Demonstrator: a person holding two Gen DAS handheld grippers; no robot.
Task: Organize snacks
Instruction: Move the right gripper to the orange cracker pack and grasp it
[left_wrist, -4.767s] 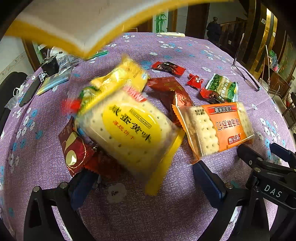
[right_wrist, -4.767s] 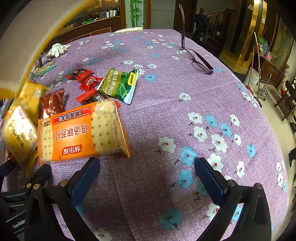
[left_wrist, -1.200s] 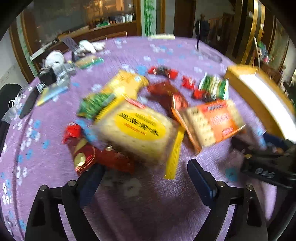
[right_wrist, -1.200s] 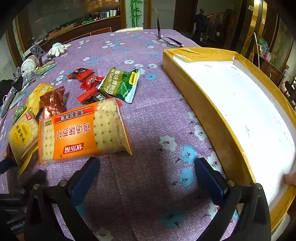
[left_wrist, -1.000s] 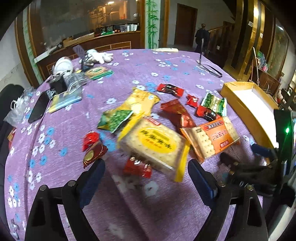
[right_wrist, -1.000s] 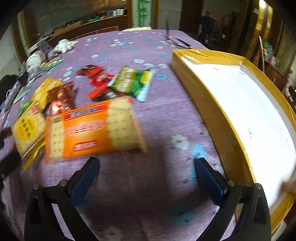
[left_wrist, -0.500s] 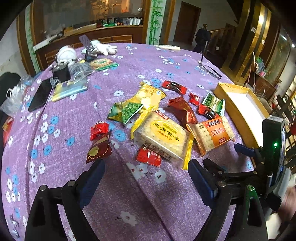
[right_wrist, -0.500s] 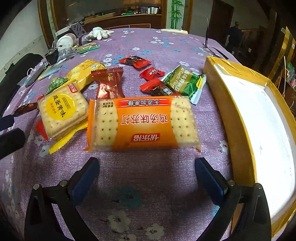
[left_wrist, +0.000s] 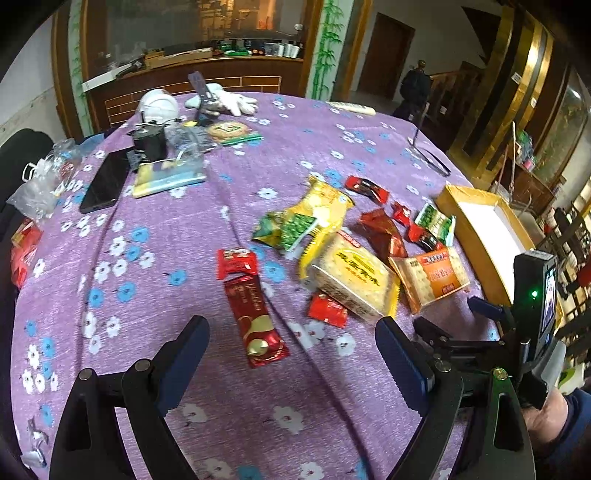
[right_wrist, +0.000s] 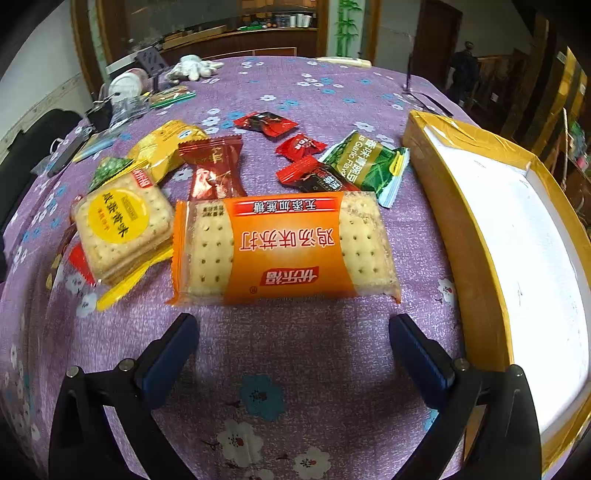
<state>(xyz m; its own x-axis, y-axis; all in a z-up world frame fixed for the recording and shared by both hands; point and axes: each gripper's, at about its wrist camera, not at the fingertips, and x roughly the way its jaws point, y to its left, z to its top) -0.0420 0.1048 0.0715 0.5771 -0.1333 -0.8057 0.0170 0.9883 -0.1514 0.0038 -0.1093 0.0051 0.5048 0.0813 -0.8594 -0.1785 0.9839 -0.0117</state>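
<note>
- Snack packets lie scattered across a round tabletop (left_wrist: 207, 229) covered in purple floral cloth, beside a shallow yellow box (right_wrist: 491, 236) with a white floor that holds nothing.
- The right gripper (right_wrist: 291, 354) hovers low over the cloth with its jaws spread wide and nothing between them; the orange cracker pack (right_wrist: 284, 247) lies flat just beyond its blue fingertips (right_wrist: 170, 354), label upside down to the camera.
- To the left of that pack, touching it, sits the yellow cracker pack (right_wrist: 122, 225), partly on top of a small red packet.
- Behind them lie a dark red wrapper (right_wrist: 214, 170), a green garlic-flavour packet (right_wrist: 365, 162) near the box wall, and several small red sweets (right_wrist: 301, 146).
- The left gripper (left_wrist: 291, 358) is held higher above the tabletop, jaws likewise wide apart and gripping nothing; a long red chocolate bar (left_wrist: 255, 317) lies on the cloth between and just ahead of its fingers.
- In the left wrist view the right gripper appears at the lower right edge, held in a person's hand (left_wrist: 550, 417).
- A black phone (left_wrist: 105, 181), white gloves (left_wrist: 229, 101) and a pair of glasses (left_wrist: 428, 155) rest at the far side.
</note>
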